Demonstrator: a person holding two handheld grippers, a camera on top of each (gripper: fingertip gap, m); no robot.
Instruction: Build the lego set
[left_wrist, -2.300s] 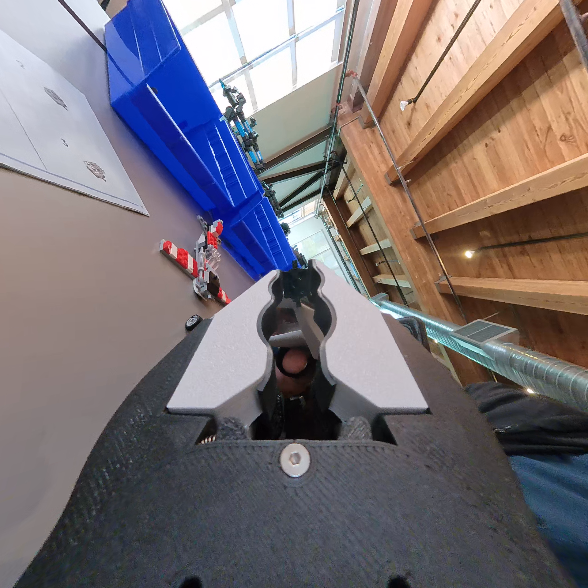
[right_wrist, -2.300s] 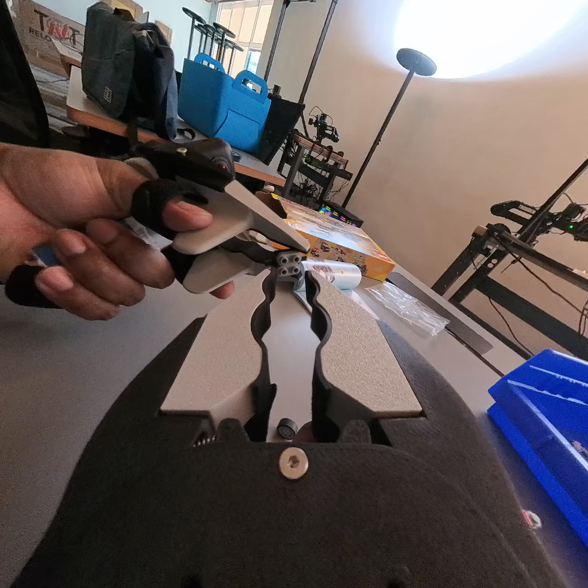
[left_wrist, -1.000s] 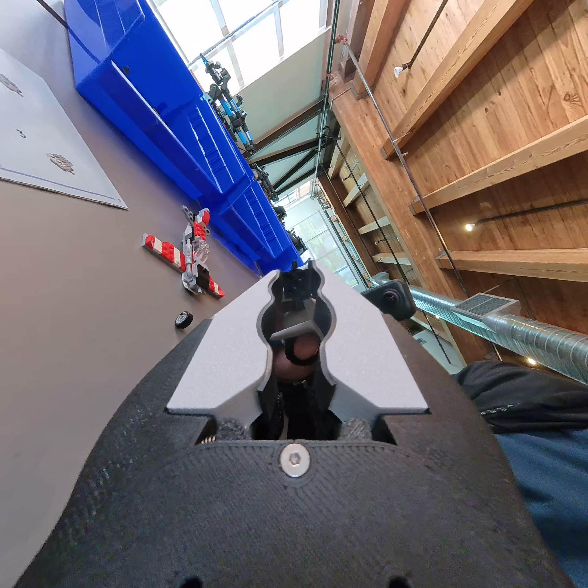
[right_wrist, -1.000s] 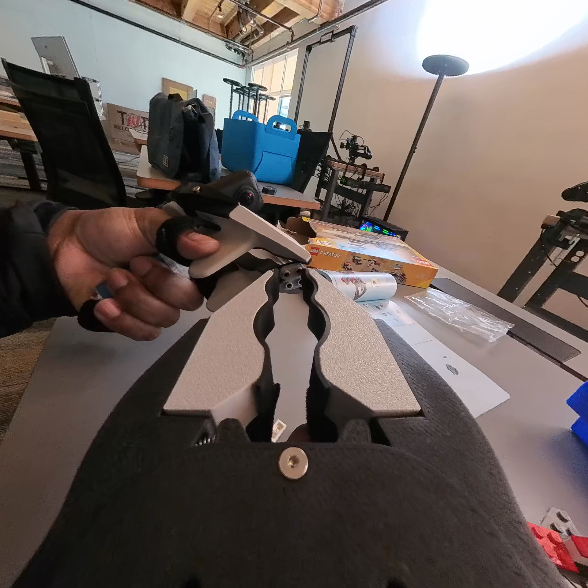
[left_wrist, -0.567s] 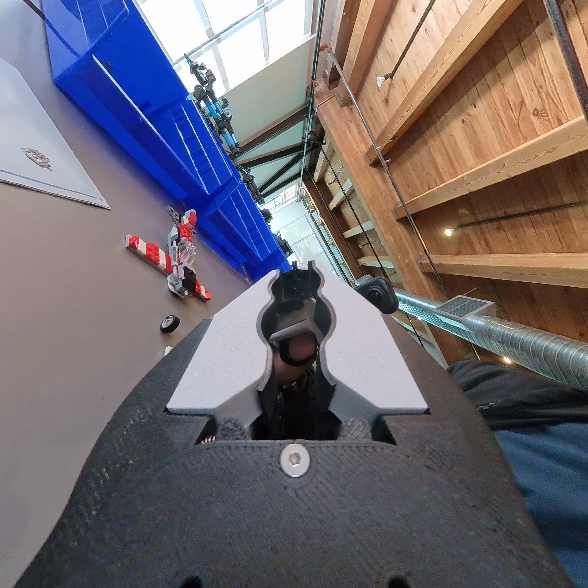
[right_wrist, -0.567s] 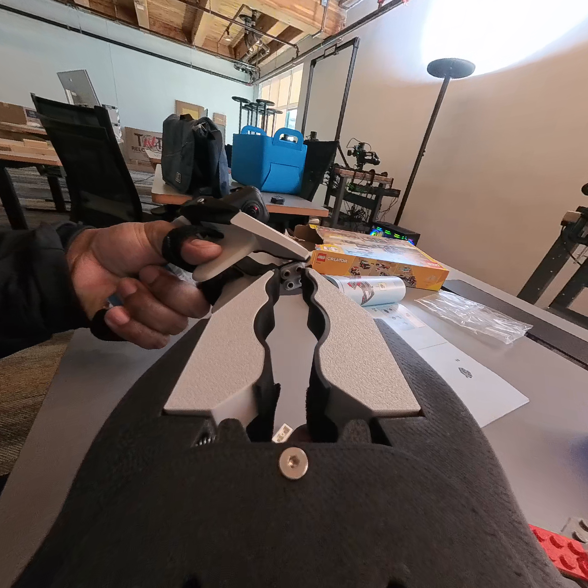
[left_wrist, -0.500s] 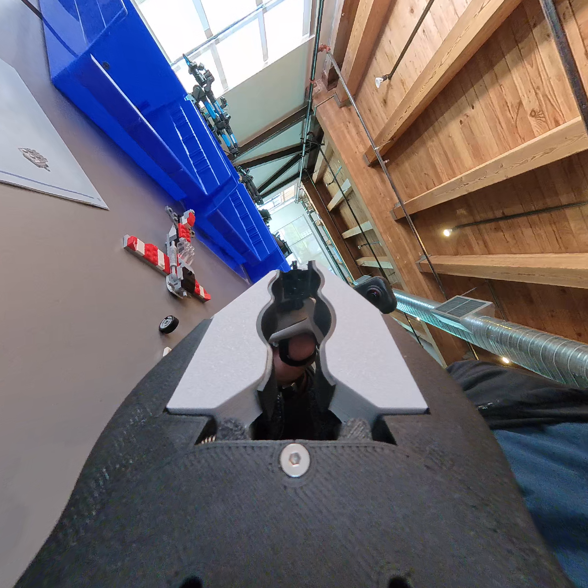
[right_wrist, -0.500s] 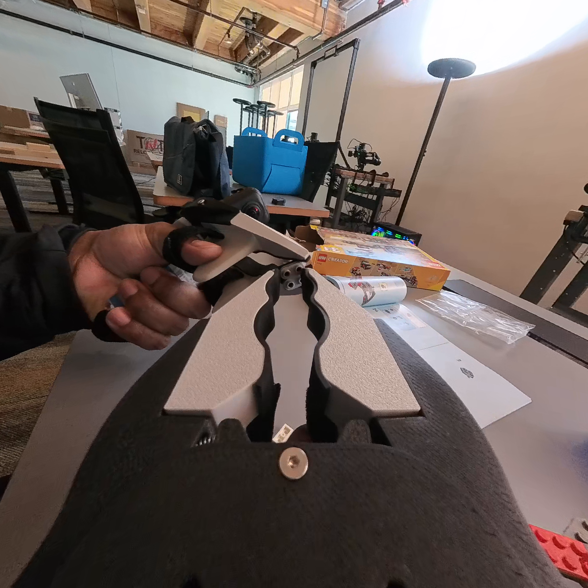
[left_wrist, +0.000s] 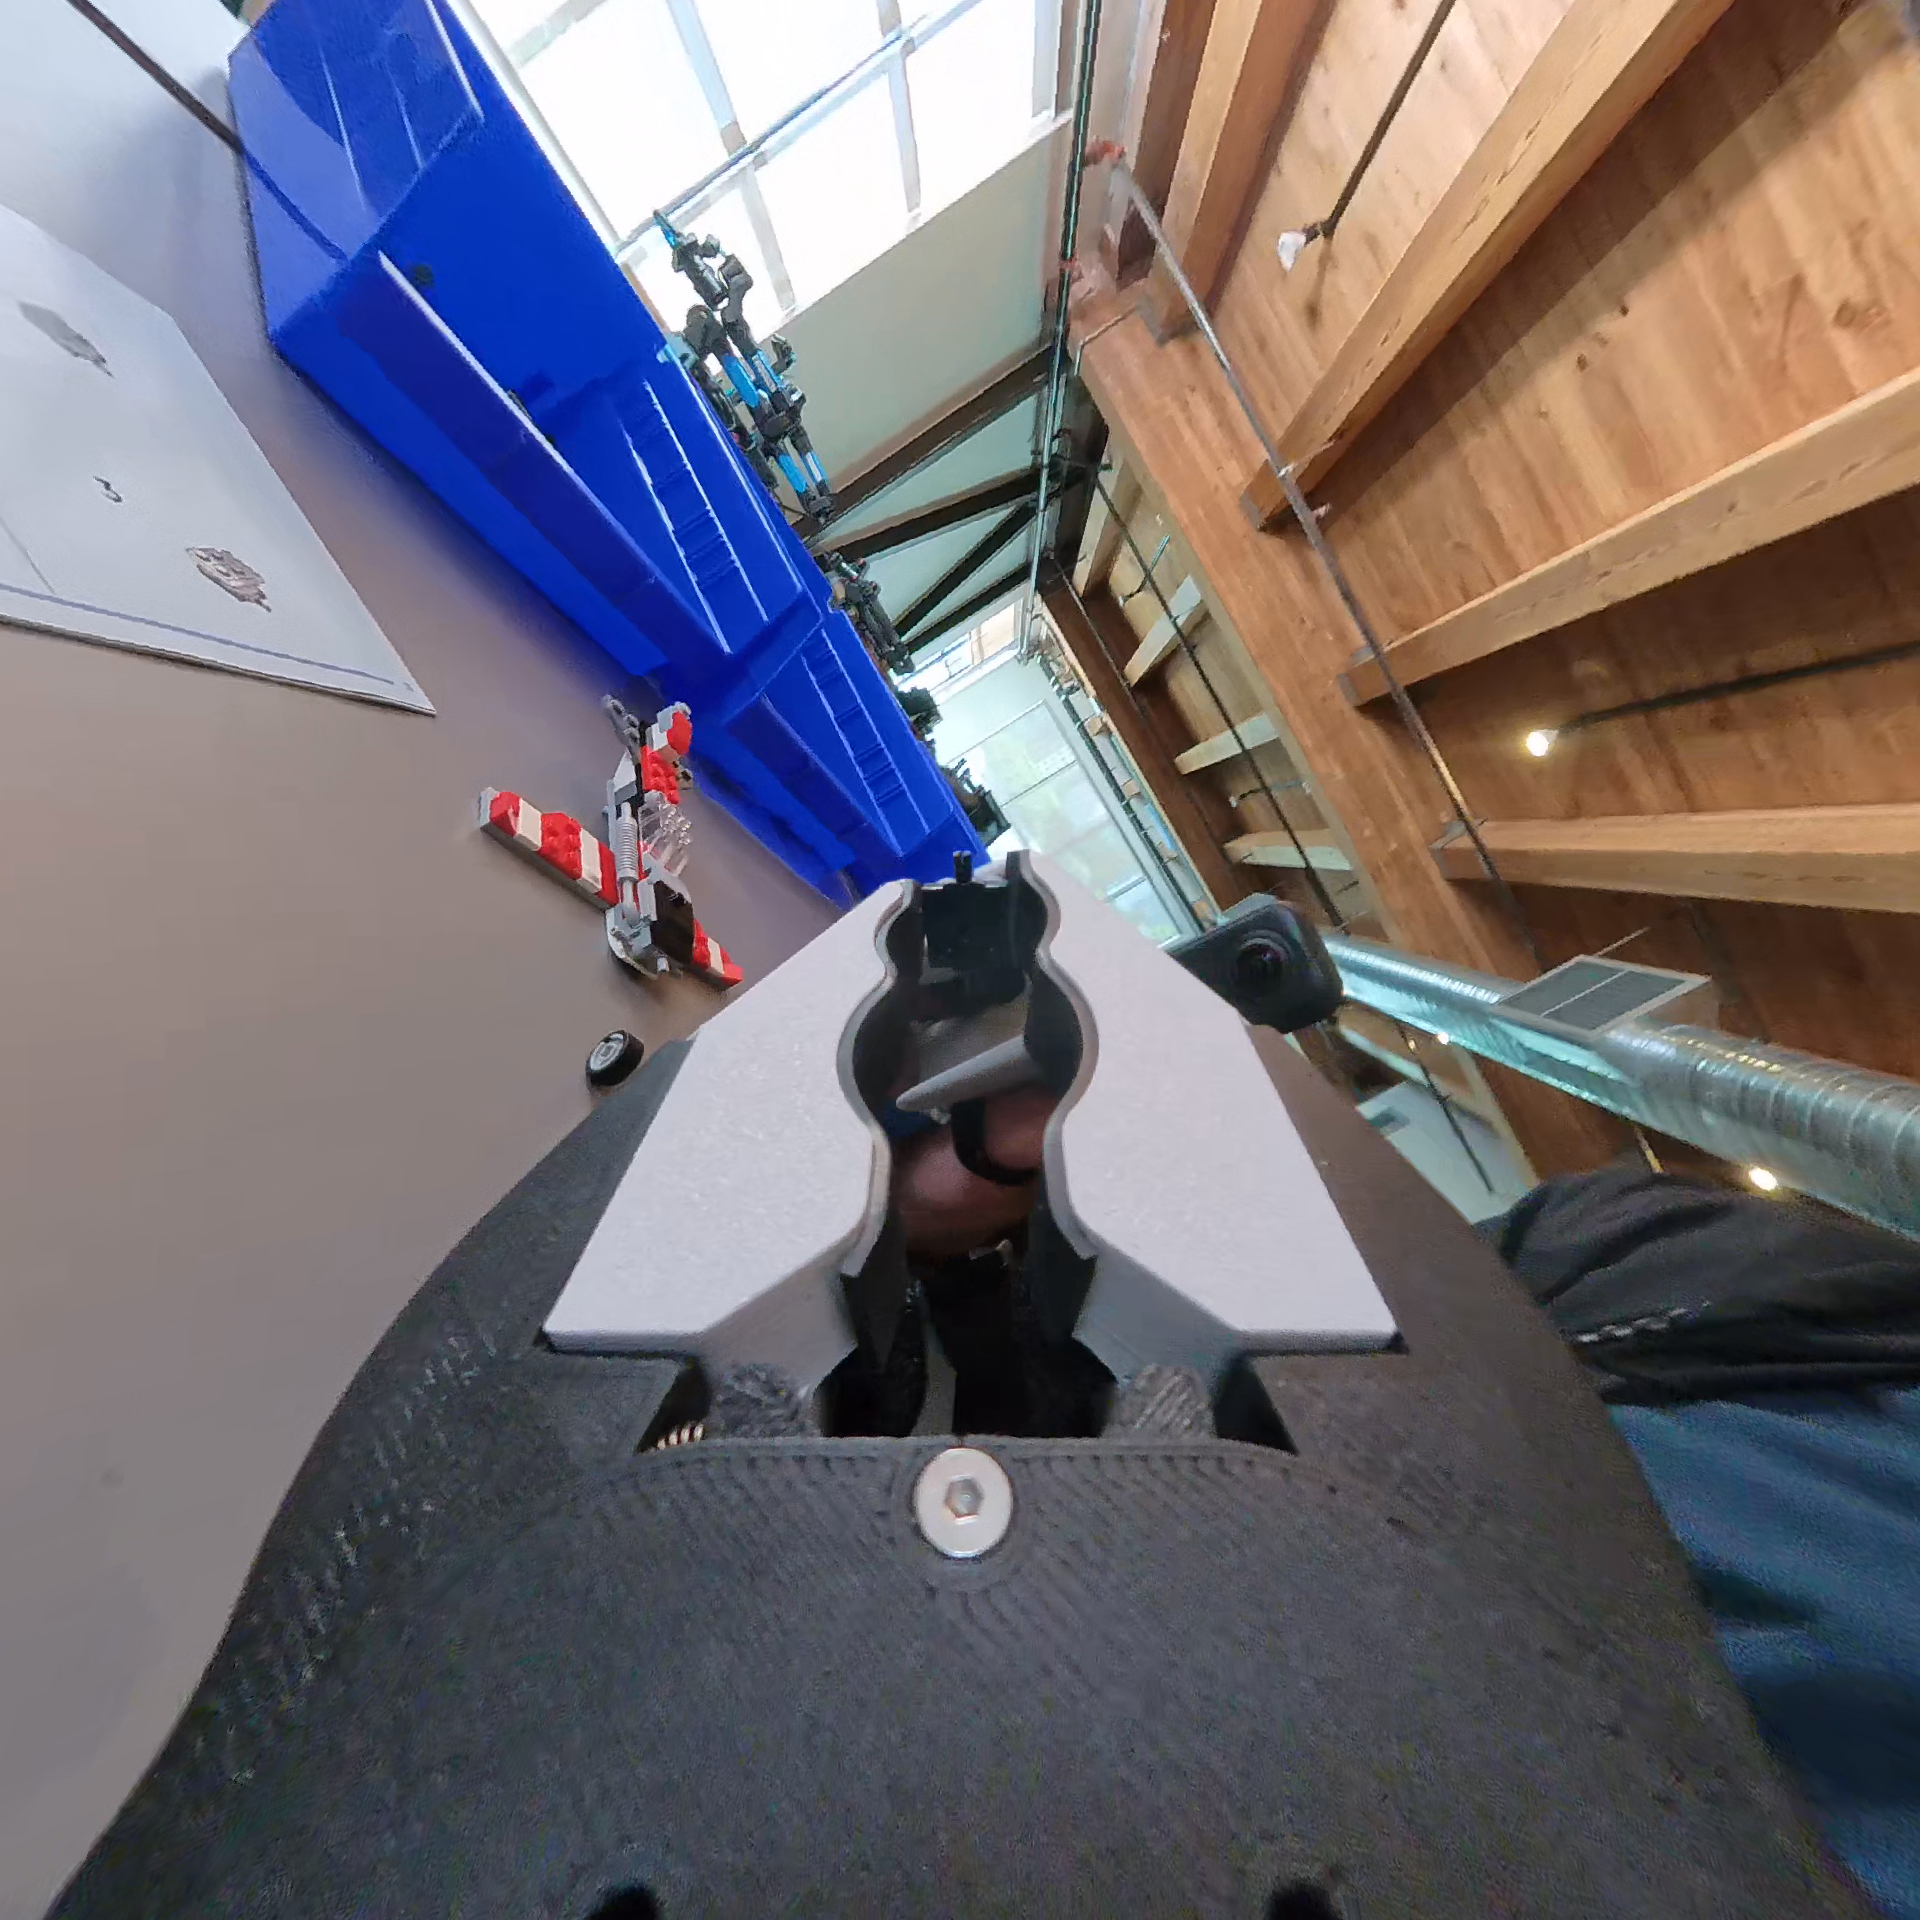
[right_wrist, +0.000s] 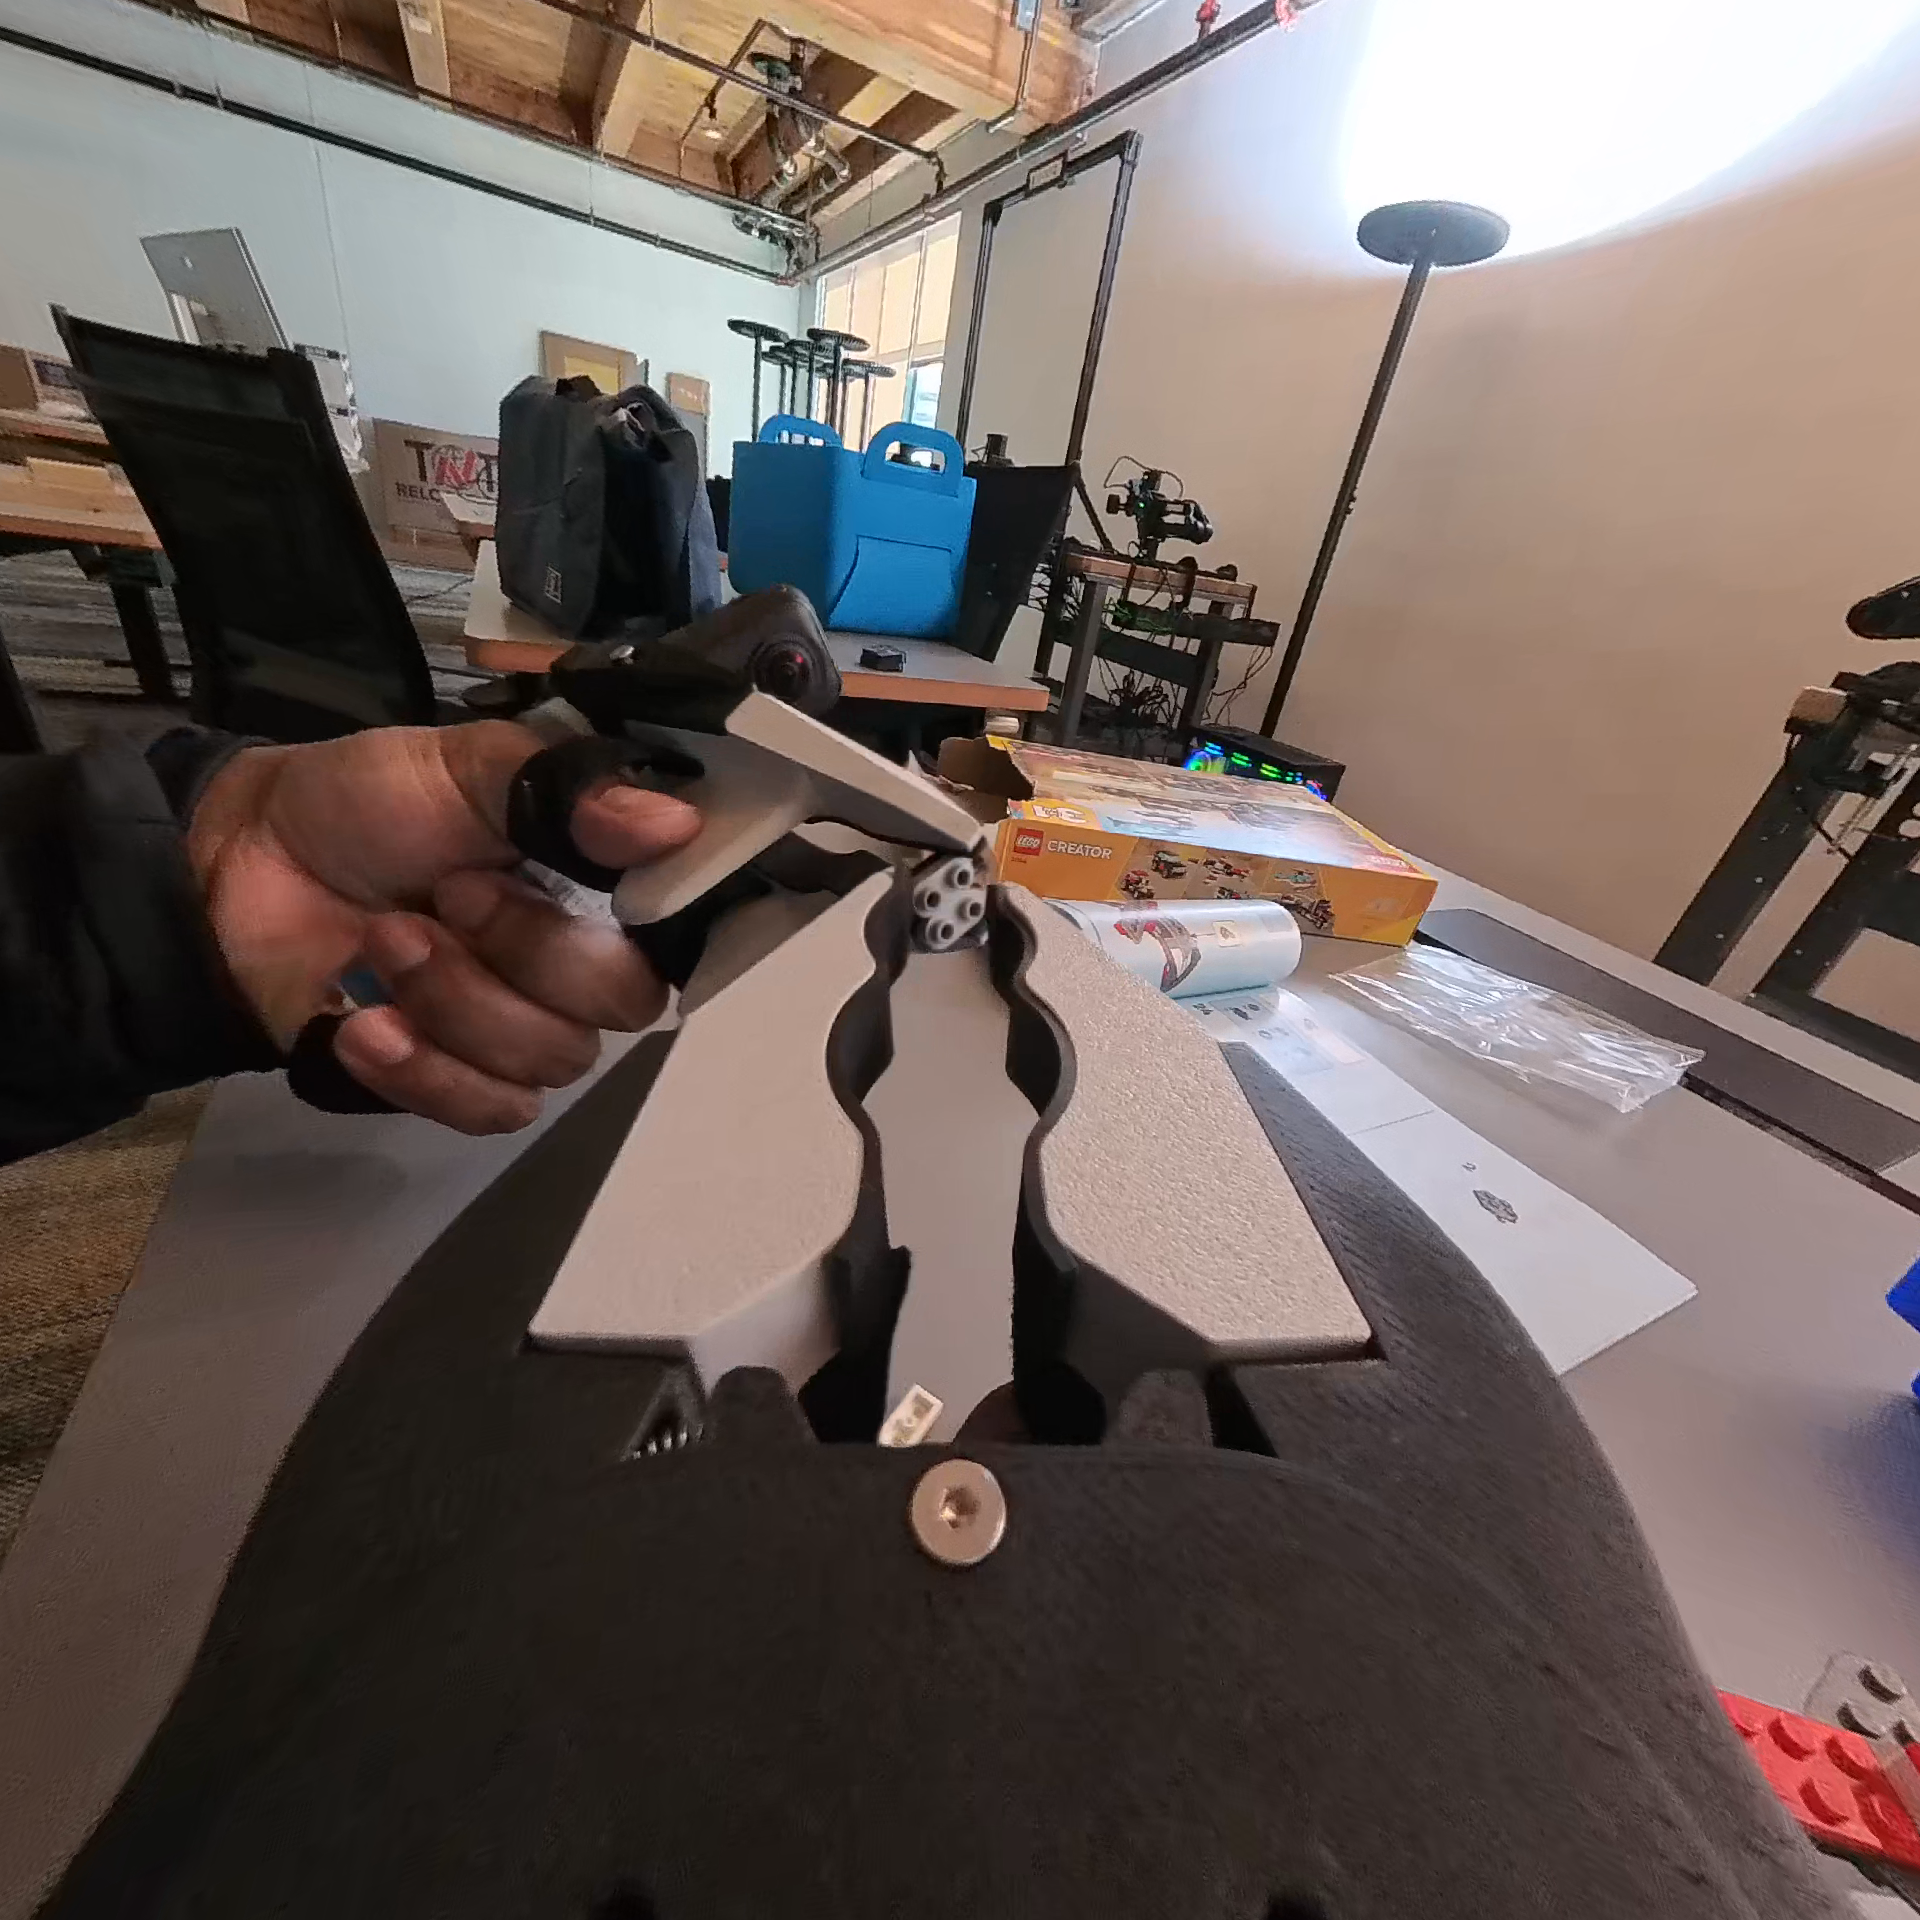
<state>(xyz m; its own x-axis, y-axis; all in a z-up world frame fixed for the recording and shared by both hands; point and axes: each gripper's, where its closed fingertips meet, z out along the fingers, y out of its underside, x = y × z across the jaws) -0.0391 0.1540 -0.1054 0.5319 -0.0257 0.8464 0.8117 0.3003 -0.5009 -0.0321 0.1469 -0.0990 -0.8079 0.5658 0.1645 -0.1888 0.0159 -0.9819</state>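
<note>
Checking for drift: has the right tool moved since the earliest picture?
Yes. The right tool rose and tilted level: the yellow box sits lower against it.

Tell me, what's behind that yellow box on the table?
Behind the yellow box stands a metal rack with glowing electronics and a tall black lamp stand. The box hides whatever lies directly behind it.

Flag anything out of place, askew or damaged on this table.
Little stands out. One black wheel lies loose on the table, apart from the red-and-white model. The set's box sits with an end flap open. Both grippers meet in mid-air on a small grey piece. No damage shows.
</note>
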